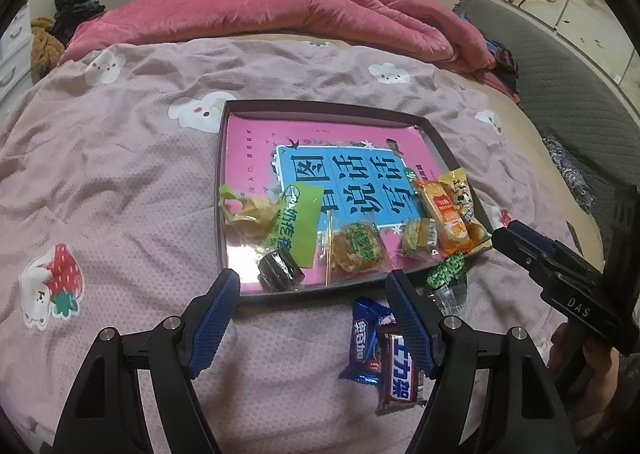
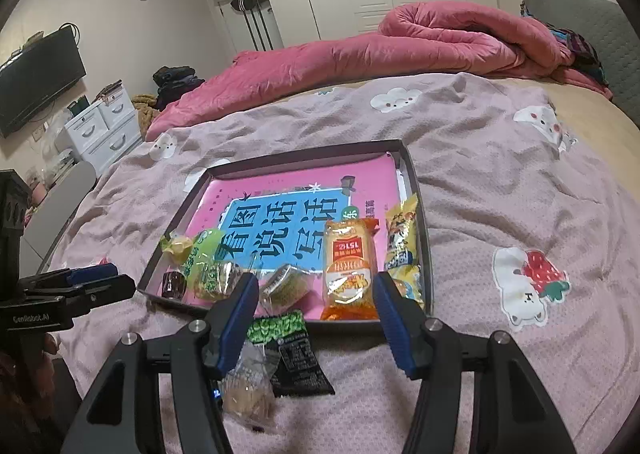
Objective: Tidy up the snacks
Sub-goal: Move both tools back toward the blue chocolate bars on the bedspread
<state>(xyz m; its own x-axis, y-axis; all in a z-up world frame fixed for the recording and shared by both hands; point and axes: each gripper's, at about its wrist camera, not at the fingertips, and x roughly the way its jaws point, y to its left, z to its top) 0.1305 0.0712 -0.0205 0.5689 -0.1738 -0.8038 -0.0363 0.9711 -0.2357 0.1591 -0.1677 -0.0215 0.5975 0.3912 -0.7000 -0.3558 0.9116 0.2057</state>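
Observation:
A dark tray point(image 1: 222, 158) point(image 2: 420, 190) with a pink and blue book in it lies on the bed. Several snacks lie along its near side: a green packet point(image 1: 300, 222), a dark round cake point(image 1: 278, 274), a pastry point(image 1: 356, 250), an orange packet point(image 1: 446, 214) point(image 2: 350, 266), a yellow packet point(image 2: 402, 238). On the blanket before the tray lie a blue candy point(image 1: 366, 338), a brown bar point(image 1: 400, 370), a green-black packet point(image 2: 294, 354) and a clear-wrapped snack point(image 2: 248, 386). My left gripper point(image 1: 312, 310) is open and empty. My right gripper point(image 2: 314, 318) is open and empty above the green-black packet.
A pink quilt point(image 1: 280, 14) is rolled up at the far side of the bed. A grey headboard point(image 1: 560, 66) stands to the right. White drawers point(image 2: 100, 126) and a television point(image 2: 36, 78) are left of the bed.

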